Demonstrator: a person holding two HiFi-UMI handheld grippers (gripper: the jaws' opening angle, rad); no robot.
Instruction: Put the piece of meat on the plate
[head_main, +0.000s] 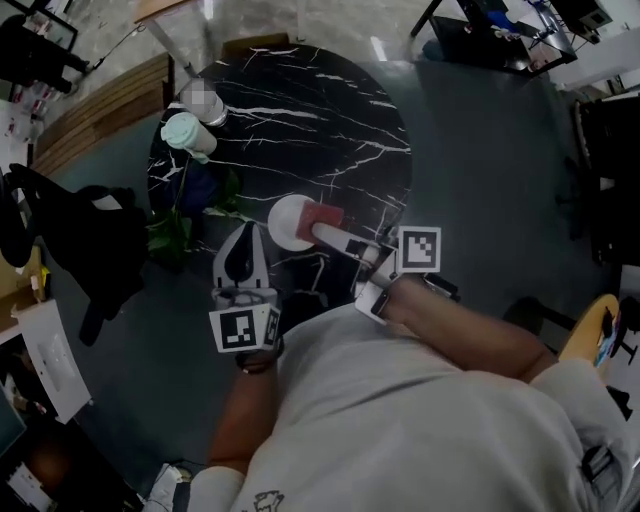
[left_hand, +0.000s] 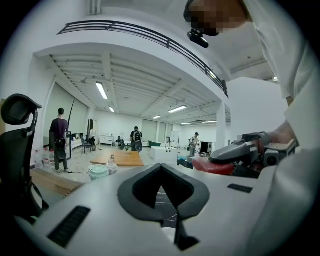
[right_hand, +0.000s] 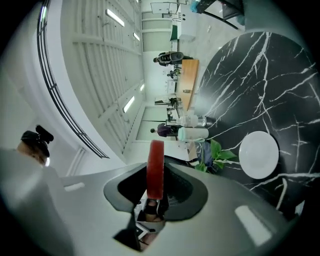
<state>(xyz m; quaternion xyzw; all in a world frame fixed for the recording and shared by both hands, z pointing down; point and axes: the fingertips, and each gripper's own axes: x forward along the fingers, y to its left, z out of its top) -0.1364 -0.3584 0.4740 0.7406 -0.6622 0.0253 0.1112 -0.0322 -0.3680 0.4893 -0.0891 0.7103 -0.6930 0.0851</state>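
Red meat (head_main: 325, 216) juts lengthwise from the clamping right tongs (head_main: 322, 232) toward the plate (head_main: 284, 222); left tongs (head_main: 247, 234) closed, empty.

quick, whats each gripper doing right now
left gripper: closed, nothing between its fingers
right gripper: closed on the piece of meat

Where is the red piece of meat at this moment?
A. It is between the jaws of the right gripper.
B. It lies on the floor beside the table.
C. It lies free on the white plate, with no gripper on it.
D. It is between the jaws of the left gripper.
A: the right gripper view shows the piece of meat clamped between the jaws of the right gripper, and the plate is bare.
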